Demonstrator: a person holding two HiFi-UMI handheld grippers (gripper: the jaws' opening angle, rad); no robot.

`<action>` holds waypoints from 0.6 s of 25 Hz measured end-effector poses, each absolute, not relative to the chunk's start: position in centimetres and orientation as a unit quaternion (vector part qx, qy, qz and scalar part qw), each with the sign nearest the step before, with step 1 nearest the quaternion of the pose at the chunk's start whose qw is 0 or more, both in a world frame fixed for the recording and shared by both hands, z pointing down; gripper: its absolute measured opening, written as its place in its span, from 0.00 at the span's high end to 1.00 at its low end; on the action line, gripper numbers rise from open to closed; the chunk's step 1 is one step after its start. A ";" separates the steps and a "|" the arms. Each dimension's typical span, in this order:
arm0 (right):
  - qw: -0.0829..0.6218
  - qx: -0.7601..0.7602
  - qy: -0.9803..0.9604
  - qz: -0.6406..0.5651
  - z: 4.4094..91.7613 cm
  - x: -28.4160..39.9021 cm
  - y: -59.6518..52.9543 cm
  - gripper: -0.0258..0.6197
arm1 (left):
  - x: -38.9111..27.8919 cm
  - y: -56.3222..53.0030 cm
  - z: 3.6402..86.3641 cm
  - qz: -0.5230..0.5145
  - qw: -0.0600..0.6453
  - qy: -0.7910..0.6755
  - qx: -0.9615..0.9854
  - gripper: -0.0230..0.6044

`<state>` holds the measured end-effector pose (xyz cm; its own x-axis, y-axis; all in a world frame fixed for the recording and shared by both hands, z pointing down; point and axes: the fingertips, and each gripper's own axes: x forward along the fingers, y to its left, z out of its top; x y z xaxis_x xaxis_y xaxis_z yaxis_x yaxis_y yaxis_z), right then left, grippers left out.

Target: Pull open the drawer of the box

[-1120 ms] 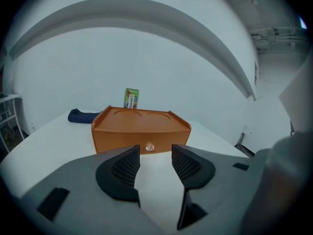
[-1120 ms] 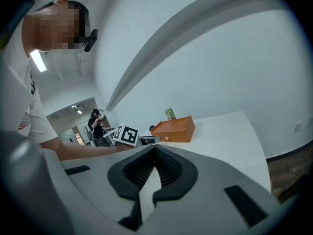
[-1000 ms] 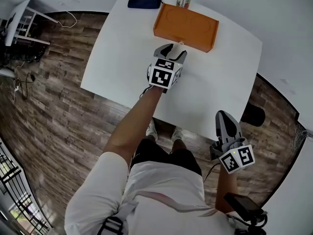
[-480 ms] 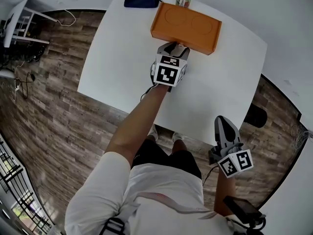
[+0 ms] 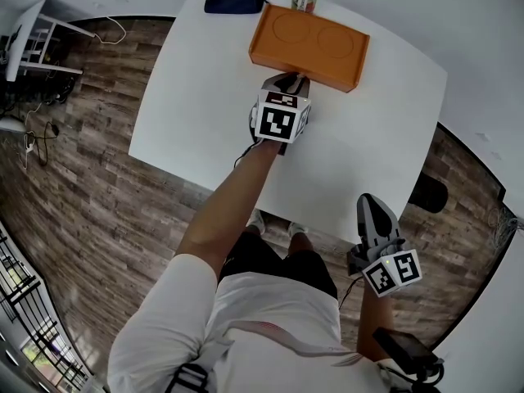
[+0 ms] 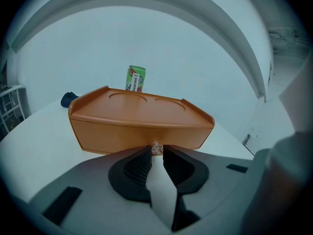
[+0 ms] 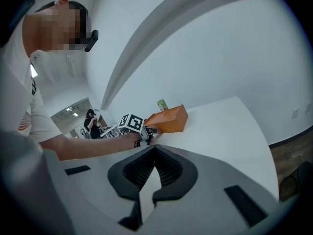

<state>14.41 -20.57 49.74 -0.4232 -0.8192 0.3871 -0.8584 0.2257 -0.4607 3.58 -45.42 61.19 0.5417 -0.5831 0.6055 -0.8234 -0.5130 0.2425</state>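
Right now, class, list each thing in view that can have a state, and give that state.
drawer: shut, front flush with the orange box.
left hand-held gripper: jaws have just been closing, pressed on the drawer's clear knob.
right hand-held gripper: shut, empty.
can: upright behind the box.
pouch: lying flat on the table.

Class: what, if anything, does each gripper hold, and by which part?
The left gripper, jaws just closing, grips the orange box by the small clear knob on its drawer front. The right gripper holds nothing.
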 end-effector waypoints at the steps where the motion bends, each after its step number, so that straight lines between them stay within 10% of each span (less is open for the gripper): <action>1: 0.031 0.536 -0.782 0.316 49.7 14.3 -20.5 0.96 | 3.6 -45.4 61.2 0.230 0.264 -0.420 0.838 0.83; 15: 0.030 0.531 -0.785 0.317 49.9 14.0 -20.0 0.96 | 3.3 -44.6 61.4 0.237 0.274 -0.422 0.831 0.84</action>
